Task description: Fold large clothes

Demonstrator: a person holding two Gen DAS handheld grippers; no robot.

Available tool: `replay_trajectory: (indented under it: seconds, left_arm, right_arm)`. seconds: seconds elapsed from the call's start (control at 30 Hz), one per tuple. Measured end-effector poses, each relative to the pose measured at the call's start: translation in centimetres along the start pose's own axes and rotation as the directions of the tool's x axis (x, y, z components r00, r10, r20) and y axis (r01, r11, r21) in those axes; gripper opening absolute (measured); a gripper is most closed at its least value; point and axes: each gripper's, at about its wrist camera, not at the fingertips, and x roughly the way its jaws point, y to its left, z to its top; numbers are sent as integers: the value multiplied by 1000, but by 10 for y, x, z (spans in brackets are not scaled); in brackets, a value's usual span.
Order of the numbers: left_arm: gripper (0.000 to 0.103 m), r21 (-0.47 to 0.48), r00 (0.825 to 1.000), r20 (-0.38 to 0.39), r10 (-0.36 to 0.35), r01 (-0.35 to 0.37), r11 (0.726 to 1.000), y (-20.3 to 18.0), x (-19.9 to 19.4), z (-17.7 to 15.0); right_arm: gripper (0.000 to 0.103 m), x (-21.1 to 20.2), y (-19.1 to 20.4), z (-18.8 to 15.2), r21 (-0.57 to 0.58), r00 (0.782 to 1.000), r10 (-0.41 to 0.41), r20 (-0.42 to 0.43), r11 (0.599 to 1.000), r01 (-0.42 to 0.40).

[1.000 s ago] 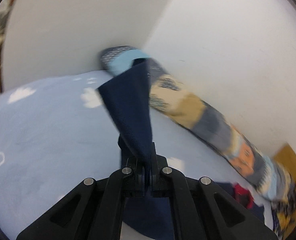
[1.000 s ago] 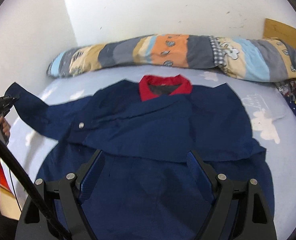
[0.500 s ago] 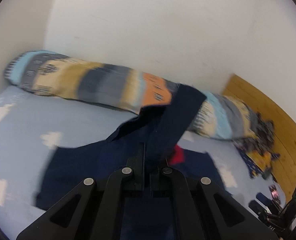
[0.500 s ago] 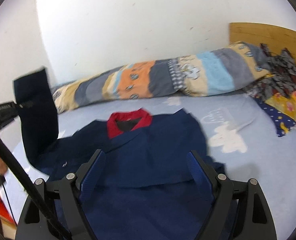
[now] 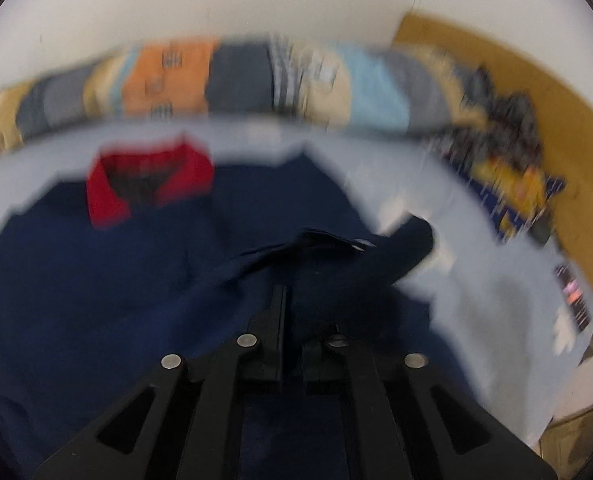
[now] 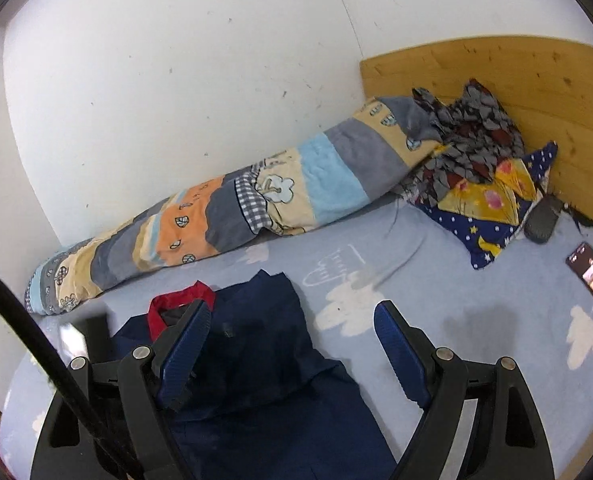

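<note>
Two grippers work over one navy jacket (image 6: 256, 364), which lies flat on the pale blue bedsheet (image 6: 476, 292) with its red collar (image 5: 148, 184) toward the striped bolster pillow (image 6: 232, 208) along the wall. The left gripper (image 5: 292, 320) has its jaws pressed nearly together on a fold of dark cloth — the sleeve (image 5: 336, 252), by the look of it, laid across the jacket's chest below the collar; the view is blurred, so the exact bite is hard to read. The right gripper (image 6: 288, 344) hovers above the jacket's side farthest from the bolster's left end, jaws spread wide and holding nothing.

The fabric looks soft, limp and fairly light, though thick enough to keep a crease. It should drape and sag from any single pinch, so I would judge a firm edge best for a hold — a cuff, shoulder seam or hem corner — with both grippers well apart to keep the fold straight. The cloth seems unlikely to slip, yet a loose layer may drag along
</note>
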Motion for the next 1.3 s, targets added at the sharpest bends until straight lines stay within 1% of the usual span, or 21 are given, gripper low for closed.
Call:
replay_trajectory:
  seconds: [0.03,0.07,0.13,0.2,0.27,0.3,0.33,0.4,0.5,0.57,0.63,0.67,0.7,0.8,0.9,0.97,1.0,1.03,1.13,1.2,1.3]
  left_arm:
    - [35,5,999,-44,17,-17,1000,3,12,-8]
    - [43,14,996,-83,25,-23,1000,4,22,-15]
    - [48,42,996,-92,0,4,999,4,18,-30]
    - [52,80,998,-46,-34,38,996,5,-6,-37]
    - [63,101,999,11,-48,47,994,14,-40,-38]
    - [74,103,998,37,-43,39,994,21,-53,-36]
    - [78,103,997,67,-30,23,994,30,-65,-35]
    - [80,97,994,111,27,-37,995,58,-91,-30]
    - [80,38,978,110,175,-180,983,120,-119,-23]
    - [80,-76,960,104,260,-253,964,177,-142,-27]
    - [80,-184,948,76,309,-292,939,223,-161,-34]
    - [80,-233,946,75,317,-292,928,242,-169,-41]
    - [80,-285,944,74,321,-288,914,264,-176,-49]
    - [80,-387,934,26,356,-319,865,312,-180,-65]
    - [80,-455,954,-12,301,-273,848,337,-179,-74]
    - [80,-485,964,-8,267,-237,841,343,-181,-76]
    - [80,-492,969,-3,246,-215,843,343,-182,-77]
    - [80,-495,975,2,223,-193,847,343,-182,-77]
    - [80,-446,979,-4,202,-183,876,326,-177,-78]
    - [80,-339,970,-21,242,-234,911,306,-170,-76]
    - [80,-176,951,-43,305,-308,935,281,-160,-77]
  right_arm:
    - [88,1,-1,0,3,1000,5,-6,1000,-5]
    - [88,2,-2,0,1,1000,9,-11,1000,-9]
    - [88,3,2,0,-14,1000,7,-13,1000,-8]
    - [88,5,6,-1,-23,1000,16,-15,1000,-16]
    - [88,11,12,-6,-40,999,18,-33,999,-19]
    - [88,16,16,-8,-47,999,23,-47,999,-25]
    - [88,23,20,-11,-55,997,33,-71,998,-37]
    - [88,38,30,-19,-83,991,42,-127,995,-53]
    - [88,64,48,-34,-114,975,58,-213,990,-84]
    - [88,82,47,-44,-3,941,160,-299,986,-169]
    - [88,104,35,-59,179,885,260,-386,962,-205]
    - [88,115,25,-70,259,864,273,-424,950,-173]
    - [88,123,16,-77,305,854,268,-446,942,-137]
    - [88,139,-8,-97,428,841,266,-472,902,-45]
    - [86,150,-15,-107,498,832,311,-459,866,-49]
    - [77,160,-11,-110,530,822,353,-447,844,-74]
    - [73,165,-7,-111,522,819,346,-457,850,-68]
    - [63,172,-3,-114,511,814,335,-475,858,-55]
    - [13,187,4,-126,490,802,306,-513,872,-20]
    - [10,184,12,-124,442,819,267,-507,897,-18]
    - [6,167,19,-96,366,877,227,-423,928,-64]
